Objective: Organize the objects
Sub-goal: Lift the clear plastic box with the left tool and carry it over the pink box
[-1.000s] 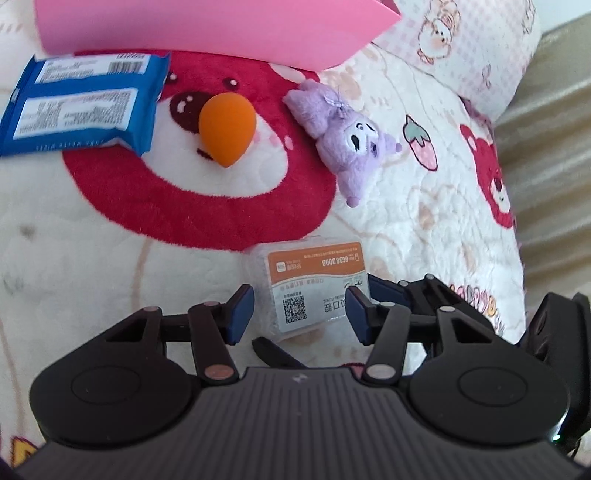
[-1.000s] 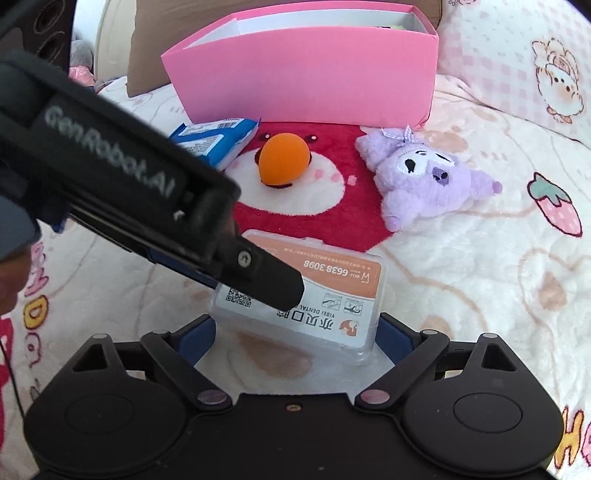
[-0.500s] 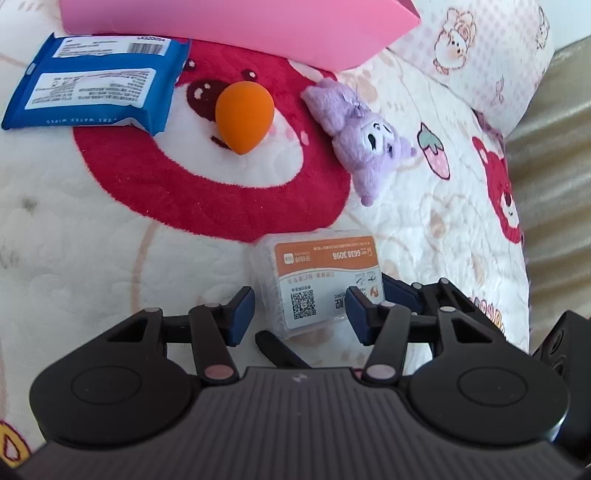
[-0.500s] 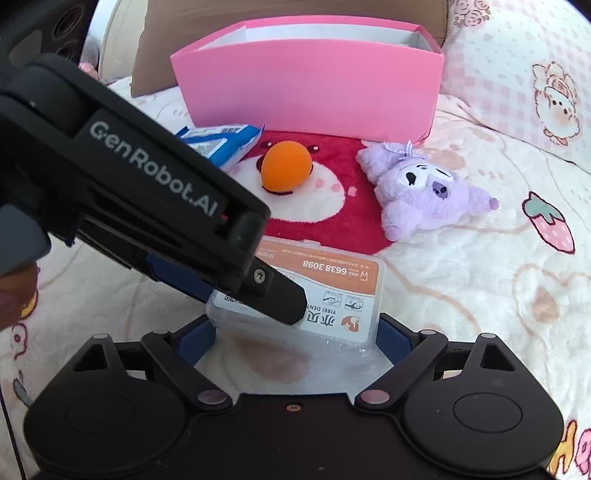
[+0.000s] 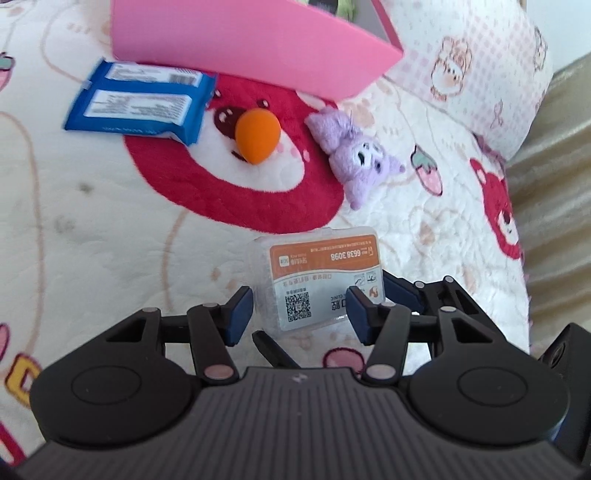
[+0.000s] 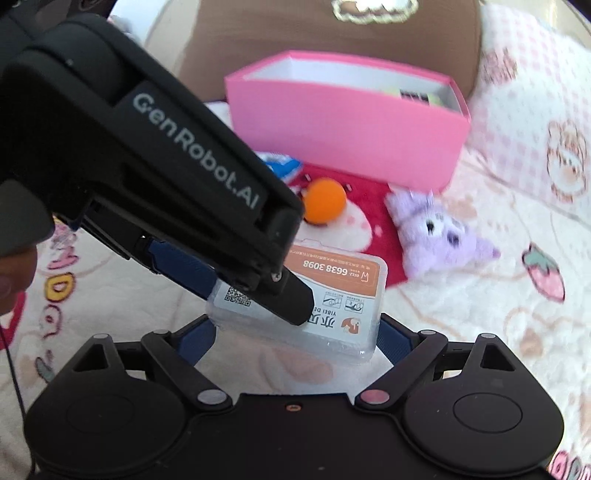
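Note:
A clear plastic box (image 5: 321, 273) with an orange and white label hangs tilted just above the bedspread. My left gripper (image 5: 299, 314) is shut on its left part; one black finger (image 6: 291, 299) lies across the label. My right gripper (image 6: 295, 339) is shut on the same clear box (image 6: 332, 280), a blue pad against each short end. Beyond it stands an open pink box (image 6: 343, 136) with something inside. In front of the pink box (image 5: 240, 48) lie a blue wipes pack (image 5: 140, 99), an orange sponge egg (image 5: 256, 136) and a purple plush (image 5: 354, 158).
The cartoon-bear bedspread (image 5: 110, 229) covers the bed. A pink checked pillow (image 5: 480, 66) lies at the far right, and a brown cushion (image 6: 295, 29) stands behind the pink box. The bed ends at a beige edge (image 5: 554, 184) on the right. A hand (image 6: 14, 273) shows at the left.
Both grippers have risen with the clear box between them, and it has tilted off the bedspread. The right wrist has rolled, and the pink box's inside has come into view.

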The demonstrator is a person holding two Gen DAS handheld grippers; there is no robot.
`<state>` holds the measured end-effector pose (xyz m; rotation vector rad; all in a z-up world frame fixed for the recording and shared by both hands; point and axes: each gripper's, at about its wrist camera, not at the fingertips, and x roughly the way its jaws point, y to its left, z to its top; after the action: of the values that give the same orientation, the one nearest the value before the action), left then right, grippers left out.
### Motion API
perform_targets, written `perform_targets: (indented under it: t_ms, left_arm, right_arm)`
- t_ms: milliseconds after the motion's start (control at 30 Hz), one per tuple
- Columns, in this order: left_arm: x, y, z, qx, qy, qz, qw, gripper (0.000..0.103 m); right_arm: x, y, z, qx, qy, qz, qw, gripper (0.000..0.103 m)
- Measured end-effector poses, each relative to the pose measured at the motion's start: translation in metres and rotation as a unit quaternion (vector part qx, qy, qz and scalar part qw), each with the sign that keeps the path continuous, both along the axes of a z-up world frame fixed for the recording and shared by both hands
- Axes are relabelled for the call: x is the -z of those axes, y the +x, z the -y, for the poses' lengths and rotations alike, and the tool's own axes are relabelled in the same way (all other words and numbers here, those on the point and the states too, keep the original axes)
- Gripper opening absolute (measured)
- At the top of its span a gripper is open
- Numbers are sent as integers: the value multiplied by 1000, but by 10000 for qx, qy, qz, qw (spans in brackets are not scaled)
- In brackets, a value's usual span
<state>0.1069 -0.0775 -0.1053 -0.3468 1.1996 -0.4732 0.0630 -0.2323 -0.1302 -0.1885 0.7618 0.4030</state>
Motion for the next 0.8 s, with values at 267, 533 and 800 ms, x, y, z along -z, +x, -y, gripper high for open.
perform_targets:
  t_ms: [267, 533, 800]
  left_arm:
    - [-33, -10, -7, -24, 2, 176, 9998, 57]
    - [-64, -15, -21, -78, -17, 450, 9990, 57]
    - [-90, -15, -36, -200, -334, 640, 9972, 57]
  right_arm:
    - [-30, -13, -13, -281, -327, 388, 9983, 94]
    - [-59, -7, -7, -286, 37, 265, 9992, 94]
    - [-83, -4, -17, -447, -124, 416, 9981, 94]
